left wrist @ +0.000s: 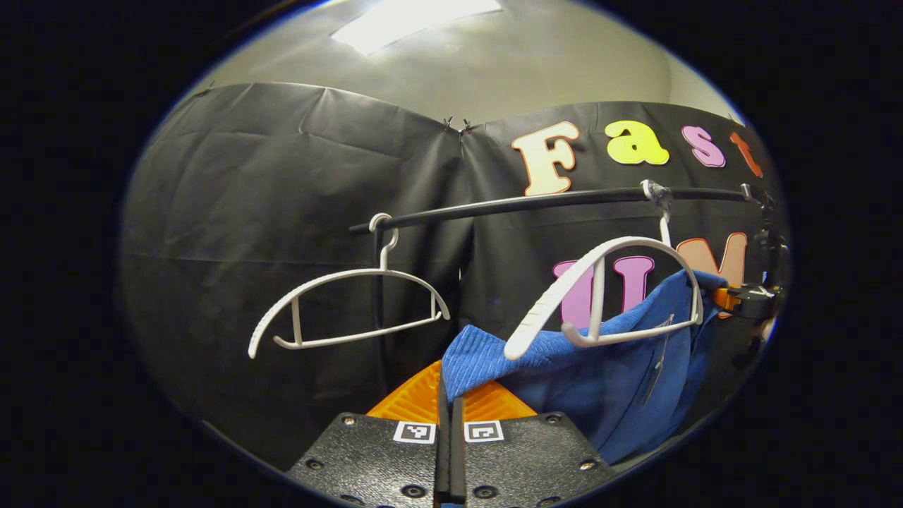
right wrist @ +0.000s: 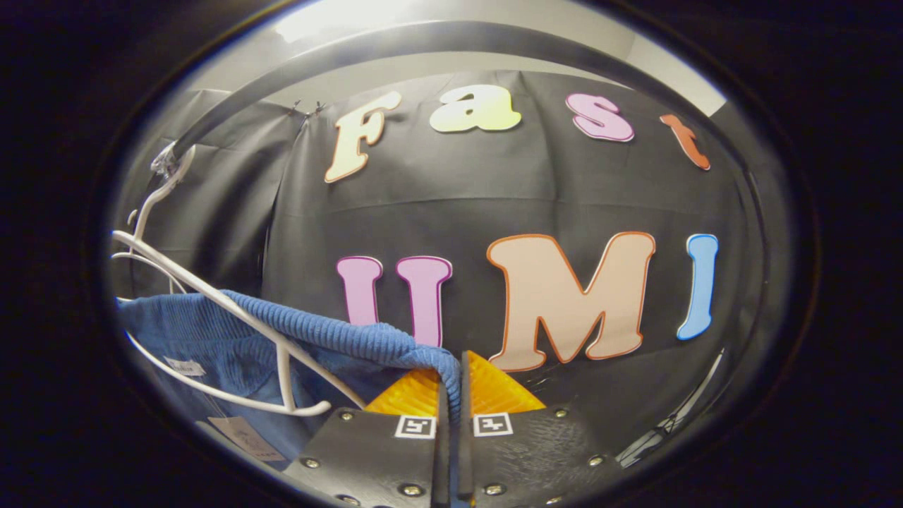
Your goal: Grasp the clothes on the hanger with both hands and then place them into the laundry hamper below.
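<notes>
In the left gripper view, the left gripper (left wrist: 449, 416) sits at six o'clock with its fingers clamped together on the ribbed edge of the blue garment (left wrist: 600, 381), which rises out of the pinch toward one o'clock. In the right gripper view, the right gripper (right wrist: 451, 402) is likewise at six o'clock, fingers pressed tight on the ribbed hem, which runs away from the pinch toward nine o'clock. So the two-handed grasp looks done.

A little farther out, the cloth is draped through the white hanger (left wrist: 607, 296) at three o'clock in the left gripper view; the hanger's lower bar lies across the fabric, so the garment seems not yet free of it. The same hanger (right wrist: 211, 317) shows at nine o'clock in the right gripper view, with the cloth spread behind its arms and a paper tag (right wrist: 240, 434) hanging at seven o'clock.

Beyond that, a second hanger (left wrist: 349, 303), bare, hangs at nine o'clock from the black rail (left wrist: 550, 201), which crosses the left gripper view toward two o'clock. At the far right, at three o'clock, the other gripper is dimly seen beside the cloth.

What remains, as I judge it: draw the garment off the hanger, lower it, and release it into the hamper.
</notes>
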`<state>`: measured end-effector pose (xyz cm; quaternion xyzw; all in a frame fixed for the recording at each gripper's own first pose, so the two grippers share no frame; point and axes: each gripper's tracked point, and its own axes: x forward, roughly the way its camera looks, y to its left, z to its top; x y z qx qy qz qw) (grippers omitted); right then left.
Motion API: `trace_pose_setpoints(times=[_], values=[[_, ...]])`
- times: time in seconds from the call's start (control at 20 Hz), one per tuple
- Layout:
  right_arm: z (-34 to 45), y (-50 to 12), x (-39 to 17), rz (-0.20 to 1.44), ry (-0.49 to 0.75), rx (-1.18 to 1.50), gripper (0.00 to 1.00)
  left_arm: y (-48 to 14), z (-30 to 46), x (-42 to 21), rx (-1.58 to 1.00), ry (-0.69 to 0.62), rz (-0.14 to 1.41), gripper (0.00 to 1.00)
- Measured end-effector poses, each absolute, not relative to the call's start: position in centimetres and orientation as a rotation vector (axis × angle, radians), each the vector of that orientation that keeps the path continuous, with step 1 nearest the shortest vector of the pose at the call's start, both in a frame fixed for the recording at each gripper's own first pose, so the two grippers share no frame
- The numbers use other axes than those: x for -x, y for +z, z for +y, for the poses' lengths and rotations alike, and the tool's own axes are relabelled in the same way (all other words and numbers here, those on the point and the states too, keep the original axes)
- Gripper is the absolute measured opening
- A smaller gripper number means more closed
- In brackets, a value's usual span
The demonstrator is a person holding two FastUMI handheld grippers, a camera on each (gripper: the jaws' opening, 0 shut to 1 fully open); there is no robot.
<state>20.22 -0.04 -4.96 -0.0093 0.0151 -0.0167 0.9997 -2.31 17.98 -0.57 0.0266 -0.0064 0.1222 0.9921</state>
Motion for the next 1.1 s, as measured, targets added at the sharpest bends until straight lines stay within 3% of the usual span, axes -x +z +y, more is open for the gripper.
trace_pose_setpoints(times=[1.1], values=[[-4.2,-10.5,-16.9,0.16,-0.098,-0.031,0.05,-5.0,14.2,3.4,-0.051,0.167,0.082,0.01]])
